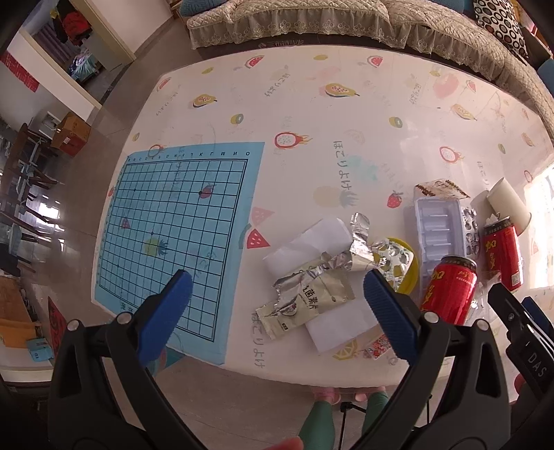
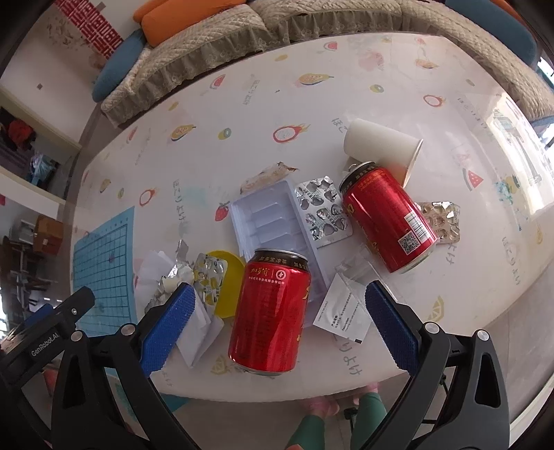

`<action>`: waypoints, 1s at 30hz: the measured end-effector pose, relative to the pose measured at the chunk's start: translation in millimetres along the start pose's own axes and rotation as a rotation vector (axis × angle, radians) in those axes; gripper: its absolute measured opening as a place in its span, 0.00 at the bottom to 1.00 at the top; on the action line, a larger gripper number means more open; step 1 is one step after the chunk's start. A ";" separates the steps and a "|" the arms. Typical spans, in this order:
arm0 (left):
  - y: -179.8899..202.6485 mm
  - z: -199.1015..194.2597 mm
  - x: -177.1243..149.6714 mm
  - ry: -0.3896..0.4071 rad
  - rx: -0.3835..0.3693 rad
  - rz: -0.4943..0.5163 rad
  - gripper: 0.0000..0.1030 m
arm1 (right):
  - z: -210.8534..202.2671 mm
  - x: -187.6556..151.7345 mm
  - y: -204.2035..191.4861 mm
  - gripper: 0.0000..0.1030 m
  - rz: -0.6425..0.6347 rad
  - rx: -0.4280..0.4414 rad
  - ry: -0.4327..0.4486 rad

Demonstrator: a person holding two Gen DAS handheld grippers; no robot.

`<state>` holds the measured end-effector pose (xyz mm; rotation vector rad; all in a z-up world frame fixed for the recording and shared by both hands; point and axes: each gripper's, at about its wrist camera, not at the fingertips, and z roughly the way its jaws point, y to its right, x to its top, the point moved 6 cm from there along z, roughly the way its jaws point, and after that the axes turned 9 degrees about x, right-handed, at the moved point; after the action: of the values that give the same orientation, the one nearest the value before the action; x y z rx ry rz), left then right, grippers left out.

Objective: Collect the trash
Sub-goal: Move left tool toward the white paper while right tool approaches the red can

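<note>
Table far half toward the sofa lies bare; cans, blister packs, tray crowd the near edge.

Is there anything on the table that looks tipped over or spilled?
Yes. The far red can and the white paper cup both lie on their sides, touching. The near red can leans back onto the plastic tray. No spilled liquid is visible.

Bright daylight from right; window glare on table; strong fisheye bending, dark corners; sharp focus.
</note>
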<state>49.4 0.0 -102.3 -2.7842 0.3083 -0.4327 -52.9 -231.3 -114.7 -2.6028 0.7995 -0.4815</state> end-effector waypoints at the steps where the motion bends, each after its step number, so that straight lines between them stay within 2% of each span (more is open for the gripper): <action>1: -0.6 1.3 -0.7 -0.002 -0.007 0.005 0.94 | 1.8 -1.4 -1.3 0.95 0.000 0.001 -0.005; 17: -8.8 20.5 -9.0 -0.038 -0.025 0.006 0.94 | 22.7 -16.0 -10.5 0.95 0.002 -0.005 -0.055; 30: -8.1 42.4 -19.5 -0.089 -0.048 -0.015 0.94 | 56.7 -27.2 -1.0 0.95 0.011 -0.082 -0.152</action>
<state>46.4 23.7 -143.2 -2.8442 0.2817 -0.3072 -49.7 -200.4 -169.3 -2.6698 0.7975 -0.2486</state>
